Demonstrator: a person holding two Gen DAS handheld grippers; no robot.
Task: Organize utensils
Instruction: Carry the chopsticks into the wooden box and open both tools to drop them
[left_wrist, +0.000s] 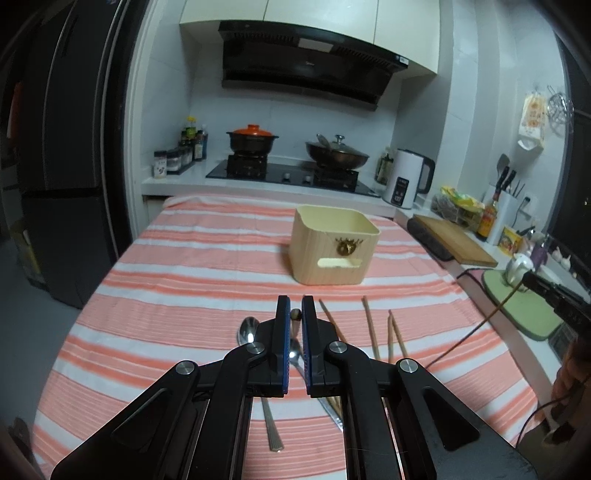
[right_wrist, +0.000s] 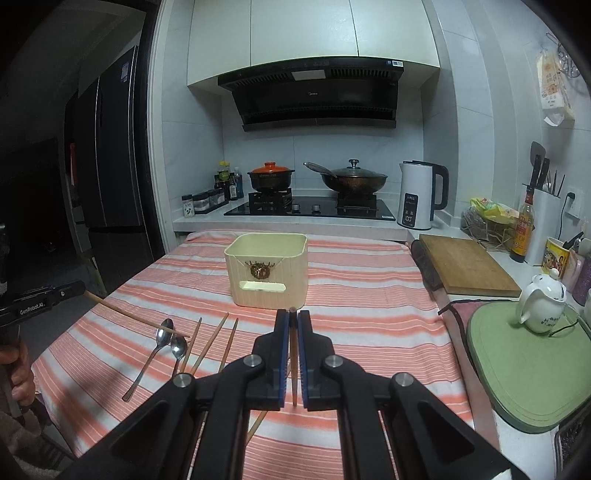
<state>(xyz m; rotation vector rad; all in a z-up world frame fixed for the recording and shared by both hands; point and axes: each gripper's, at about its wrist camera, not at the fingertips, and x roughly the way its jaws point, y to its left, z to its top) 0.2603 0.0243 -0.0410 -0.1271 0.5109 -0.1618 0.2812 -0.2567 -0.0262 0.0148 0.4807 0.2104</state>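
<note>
— What do the jaws grip?
— The left gripper (left_wrist: 295, 306) is clamped on one chopstick (left_wrist: 295, 314); the right gripper (right_wrist: 292, 318) is clenched on another chopstick (right_wrist: 293, 354).
— And the rest?
— Two spoons (right_wrist: 168, 338) and loose chopsticks (right_wrist: 212, 343) lie near the striped table's (right_wrist: 369, 317) front-left edge. The cream box (right_wrist: 267, 271) stands mid-table, toward the far edge.

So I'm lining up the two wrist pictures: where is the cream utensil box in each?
Left wrist: cream utensil box right of centre, beyond the shut tool.
Right wrist: the box left of centre, mid-picture.
Shared landmark: white kettle on the counter behind.
</note>
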